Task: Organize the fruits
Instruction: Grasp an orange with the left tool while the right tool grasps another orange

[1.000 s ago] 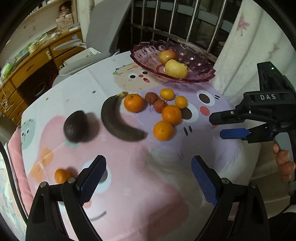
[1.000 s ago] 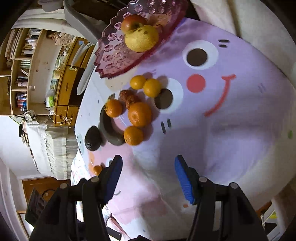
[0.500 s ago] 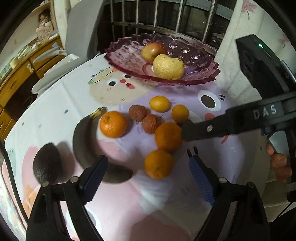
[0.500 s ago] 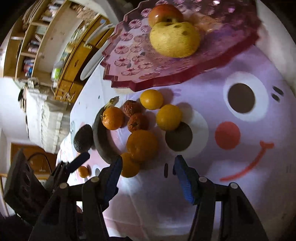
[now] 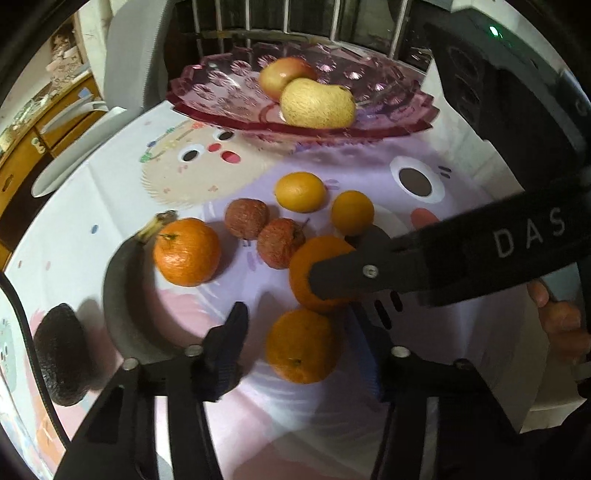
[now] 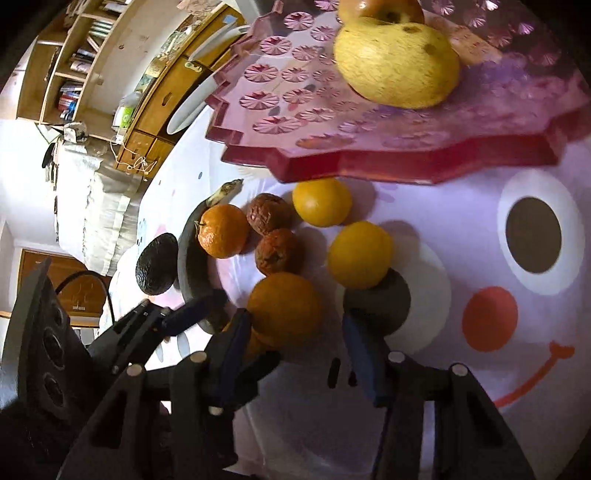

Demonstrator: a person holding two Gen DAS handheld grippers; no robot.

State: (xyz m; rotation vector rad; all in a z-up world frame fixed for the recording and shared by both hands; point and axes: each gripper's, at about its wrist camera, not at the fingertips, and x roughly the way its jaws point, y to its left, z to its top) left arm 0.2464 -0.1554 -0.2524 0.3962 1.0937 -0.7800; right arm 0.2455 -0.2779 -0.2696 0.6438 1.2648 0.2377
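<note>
Several fruits lie on the cartoon tablecloth. My left gripper [image 5: 301, 343] is open around the near orange [image 5: 301, 345]. My right gripper [image 6: 291, 339] is open around a second orange [image 6: 284, 306], which also shows in the left wrist view [image 5: 314, 273]. Beyond lie a third orange [image 5: 186, 251], two small yellow citrus [image 5: 300, 192] [image 5: 352, 212], two brown wrinkled fruits [image 5: 246, 218] [image 5: 279, 242], a blackened banana [image 5: 122, 299] and a dark avocado [image 5: 61, 350]. The pink glass dish [image 5: 229, 92] at the back holds an apple [image 5: 284, 75] and a yellow pear [image 5: 317, 103].
A grey chair [image 5: 133, 55] stands behind the table at the left, with wooden drawers [image 5: 22, 155] beyond. Window bars [image 5: 332, 18] run behind the dish. The table edge lies at the right [image 5: 535, 406].
Both grippers have moved forward to the fruit cluster. The left gripper now brackets the near orange and the right one the orange behind it.
</note>
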